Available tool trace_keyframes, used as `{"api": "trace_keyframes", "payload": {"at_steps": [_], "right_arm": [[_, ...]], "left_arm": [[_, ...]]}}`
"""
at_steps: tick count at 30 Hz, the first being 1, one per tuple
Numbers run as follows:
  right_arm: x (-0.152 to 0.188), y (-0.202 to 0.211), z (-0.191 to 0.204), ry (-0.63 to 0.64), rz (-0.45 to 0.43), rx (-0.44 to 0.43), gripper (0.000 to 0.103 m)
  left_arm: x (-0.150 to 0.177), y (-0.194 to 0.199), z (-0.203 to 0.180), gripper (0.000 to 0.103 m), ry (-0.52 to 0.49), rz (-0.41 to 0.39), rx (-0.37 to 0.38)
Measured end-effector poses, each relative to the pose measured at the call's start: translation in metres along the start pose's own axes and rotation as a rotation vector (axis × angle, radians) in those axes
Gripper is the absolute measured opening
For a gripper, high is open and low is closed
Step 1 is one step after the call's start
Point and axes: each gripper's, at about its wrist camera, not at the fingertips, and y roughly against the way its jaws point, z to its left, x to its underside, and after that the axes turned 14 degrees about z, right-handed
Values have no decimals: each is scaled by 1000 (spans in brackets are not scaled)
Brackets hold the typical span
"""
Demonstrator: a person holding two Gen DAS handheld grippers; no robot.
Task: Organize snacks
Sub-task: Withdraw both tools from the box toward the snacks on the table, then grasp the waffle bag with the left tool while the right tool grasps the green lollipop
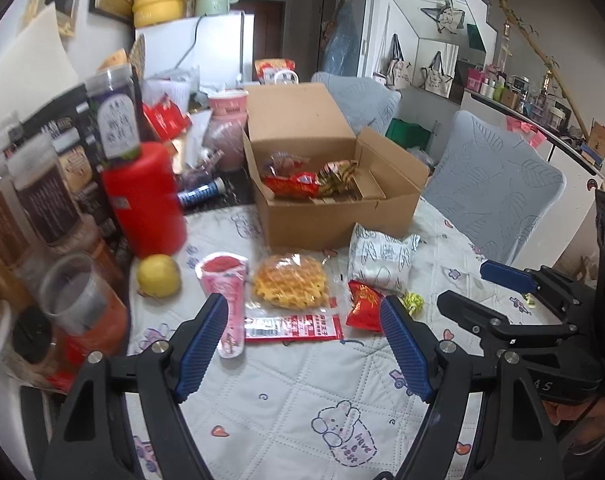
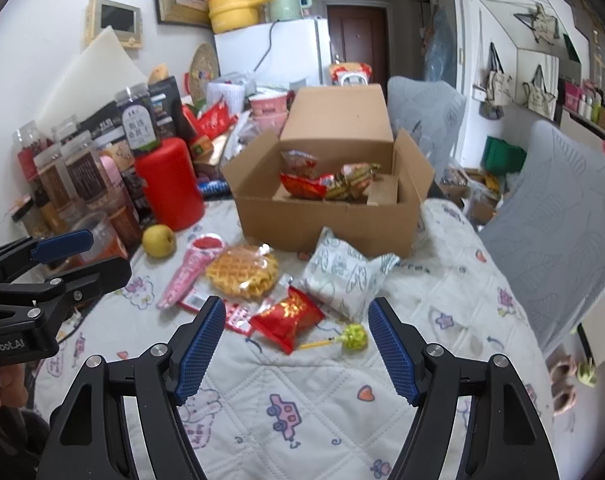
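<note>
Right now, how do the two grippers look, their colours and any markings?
Both the left gripper and the right gripper have black angular frames with silver round screws. Their fingers carry blue ribbed pads. White lettering is printed on each black body, cut off at the picture's edge.

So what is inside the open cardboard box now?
Inside the cardboard box lie a red snack bag, a striped packet and another packet behind. What lies beneath them is covered.

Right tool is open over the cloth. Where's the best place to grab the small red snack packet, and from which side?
Take the red snack packet across its puffed middle, coming down from above. It lies flat on the cloth, so the flat edges offer little to pinch. Approach from the near side: the white packet and waffle crowd the far side.
</note>
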Motion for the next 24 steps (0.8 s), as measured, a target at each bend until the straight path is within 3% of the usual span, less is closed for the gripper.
{"api": "trace_keyframes", "payload": {"at_steps": [11, 18, 24], "right_arm": [[-3, -56, -28, -95, 119, 5, 74], [-8, -87, -44, -153, 195, 26, 61], [-5, -111, -57, -209, 267, -20, 53]], "left_arm": [[-9, -45, 2, 78, -21, 81, -8], [-28, -65, 4, 78, -32, 98, -22], [-45, -93, 5, 78, -25, 136, -26]]}}
